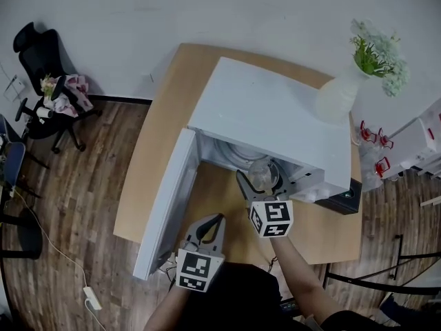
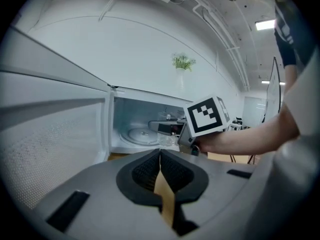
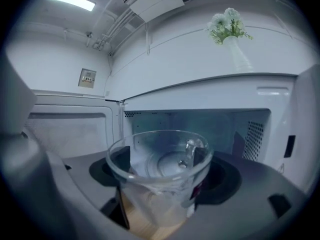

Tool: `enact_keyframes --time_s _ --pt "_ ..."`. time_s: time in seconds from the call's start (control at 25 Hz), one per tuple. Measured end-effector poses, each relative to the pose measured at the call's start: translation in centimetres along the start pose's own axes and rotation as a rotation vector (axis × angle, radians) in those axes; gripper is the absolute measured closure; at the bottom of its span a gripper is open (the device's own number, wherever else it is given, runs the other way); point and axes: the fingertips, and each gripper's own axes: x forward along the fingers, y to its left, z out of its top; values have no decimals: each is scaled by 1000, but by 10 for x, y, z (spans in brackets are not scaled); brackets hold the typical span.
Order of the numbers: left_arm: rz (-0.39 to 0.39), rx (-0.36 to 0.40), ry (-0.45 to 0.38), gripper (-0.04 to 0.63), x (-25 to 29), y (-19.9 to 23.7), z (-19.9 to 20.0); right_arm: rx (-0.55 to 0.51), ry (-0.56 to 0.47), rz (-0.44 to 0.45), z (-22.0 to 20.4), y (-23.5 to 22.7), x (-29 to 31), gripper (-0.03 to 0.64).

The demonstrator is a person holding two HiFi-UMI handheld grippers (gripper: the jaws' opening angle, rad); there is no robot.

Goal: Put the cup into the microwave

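Your right gripper (image 1: 262, 185) grasps the glass cup (image 3: 159, 176) between its jaws, at the mouth of the open microwave (image 1: 275, 109). The turntable (image 2: 137, 134) lies just ahead, so I judge only setting down and releasing remain. Your left gripper (image 2: 160, 176) is clenched on nothing.

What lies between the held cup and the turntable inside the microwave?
Nothing. In the head view the cup, clamped in the right gripper at the mouth of the open microwave, has only bare oven floor before the turntable.
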Motion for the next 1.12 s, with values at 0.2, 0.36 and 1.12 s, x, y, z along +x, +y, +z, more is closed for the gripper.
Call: enact_keyframes --time_s 0.2,0.36,1.12 --pt "6 -5 7 591 4 3 0 -3 -30 5 7 -4 25 210" --pt "13 -18 10 591 6 7 -1 -16 -36 14 5 -7 49 210" --pt "41 -58 35 591 9 24 -11 -41 23 28 -10 -9 118 210"
